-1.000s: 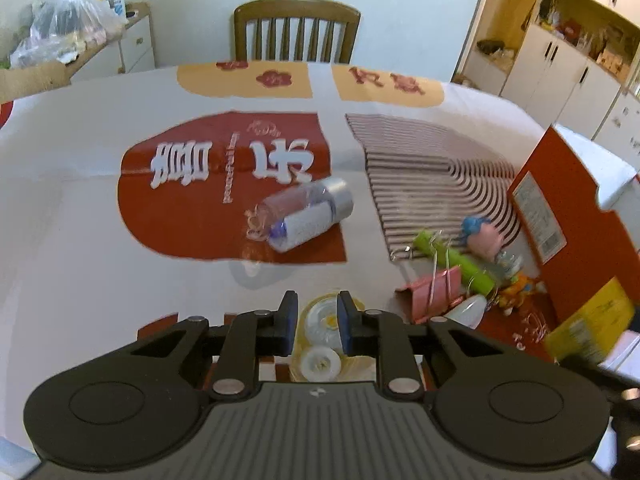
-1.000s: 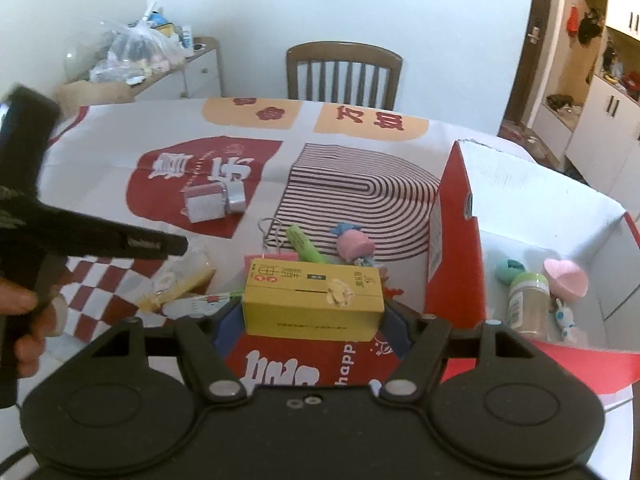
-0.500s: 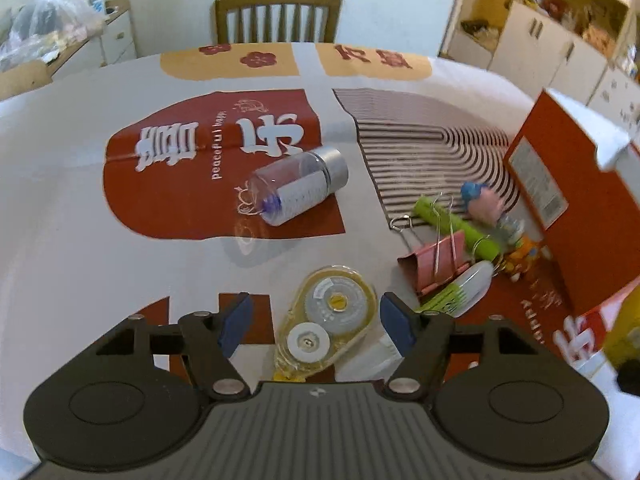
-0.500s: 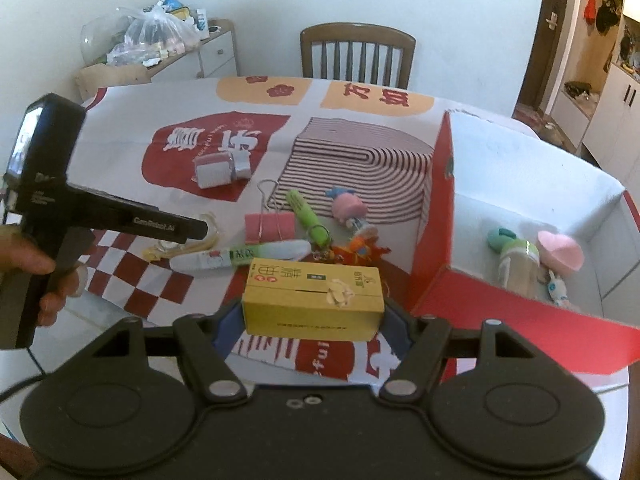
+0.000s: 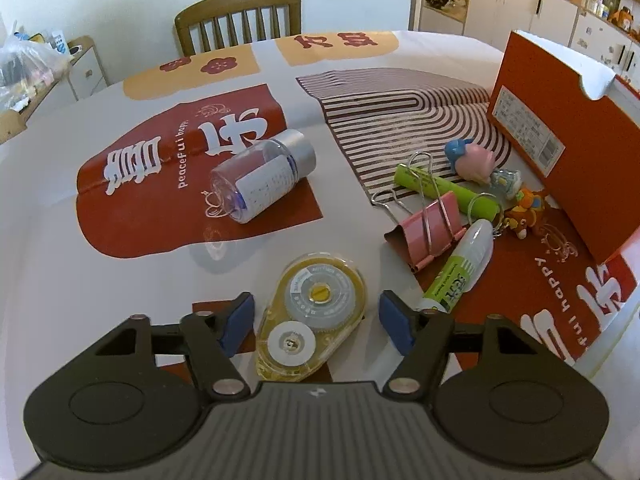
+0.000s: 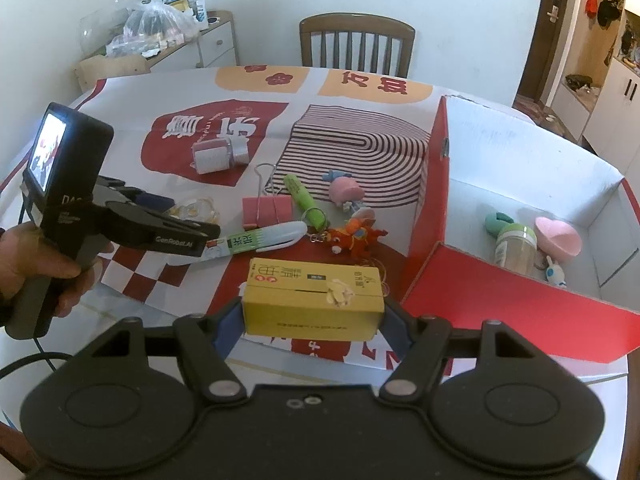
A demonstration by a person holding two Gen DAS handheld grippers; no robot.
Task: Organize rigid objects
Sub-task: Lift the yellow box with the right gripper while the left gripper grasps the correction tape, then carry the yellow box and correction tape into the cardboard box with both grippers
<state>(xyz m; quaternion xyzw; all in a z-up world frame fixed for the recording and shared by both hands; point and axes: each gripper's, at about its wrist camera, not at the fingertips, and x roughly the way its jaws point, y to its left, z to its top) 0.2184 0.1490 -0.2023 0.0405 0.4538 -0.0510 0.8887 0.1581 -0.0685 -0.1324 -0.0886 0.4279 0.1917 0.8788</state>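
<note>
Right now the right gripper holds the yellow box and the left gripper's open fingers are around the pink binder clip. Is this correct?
Not quite. The left gripper, its jaws closing, brackets the yellow correction tape dispenser, not the pink binder clip, as the left wrist view shows. The right gripper does hold the yellow box.

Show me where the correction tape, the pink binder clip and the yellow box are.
correction tape (image 5: 316, 312), left wrist view, on its clear case.
pink binder clip (image 5: 430, 228), left wrist view, on its pink body.
yellow box (image 6: 312, 300), right wrist view, on its front face.

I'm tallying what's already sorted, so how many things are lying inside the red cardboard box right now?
4 visible inside the red cardboard box: a teal round toy at the back, a green-lidded clear jar beside it, a pink plastic bowl further right, a small white bunny figure in front. The near wall may hide more.
</note>
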